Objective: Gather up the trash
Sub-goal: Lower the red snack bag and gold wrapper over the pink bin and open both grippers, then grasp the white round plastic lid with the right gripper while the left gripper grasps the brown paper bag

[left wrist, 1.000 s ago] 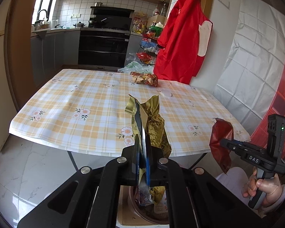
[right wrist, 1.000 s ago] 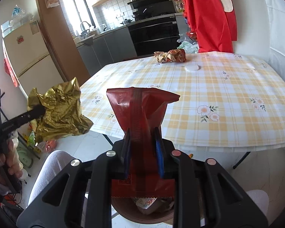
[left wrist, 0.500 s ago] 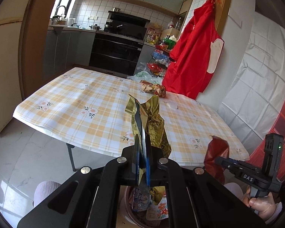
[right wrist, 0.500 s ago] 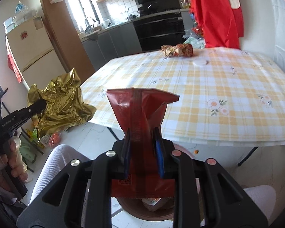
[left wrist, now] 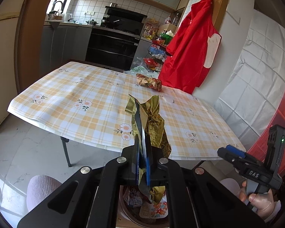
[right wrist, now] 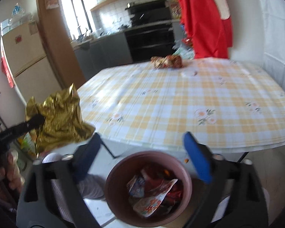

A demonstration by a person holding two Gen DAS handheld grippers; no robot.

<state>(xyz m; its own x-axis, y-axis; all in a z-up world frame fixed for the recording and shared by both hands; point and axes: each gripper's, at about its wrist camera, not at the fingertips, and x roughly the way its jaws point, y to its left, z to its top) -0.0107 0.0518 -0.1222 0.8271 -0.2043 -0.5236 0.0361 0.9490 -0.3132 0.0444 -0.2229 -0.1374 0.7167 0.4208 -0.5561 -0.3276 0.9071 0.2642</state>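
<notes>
My left gripper (left wrist: pixel 142 148) is shut on a crumpled gold foil wrapper (left wrist: pixel 153 121), held above a brown trash bin (left wrist: pixel 127 209) on the floor. The right wrist view shows the same gold wrapper (right wrist: pixel 60 119) at the left. My right gripper (right wrist: pixel 142 152) is opening, its jaws wide apart with nothing between them, right over the brown bin (right wrist: pixel 112 182). A red wrapper (right wrist: pixel 157 178) lies inside the bin among other wrappers. Another crumpled wrapper (left wrist: pixel 150 81) sits at the far side of the checked table (left wrist: pixel 85 102).
A small white disc (right wrist: pixel 189 73) lies on the table near the far wrapper. A red garment (left wrist: pixel 190 53) hangs by the wall at the right. A person's knee (left wrist: pixel 39 188) is beside the bin. Kitchen counters and an oven stand behind the table.
My right gripper has opened and the red wrapper it held has dropped into the bin. The left gripper keeps its hold on the gold wrapper.
</notes>
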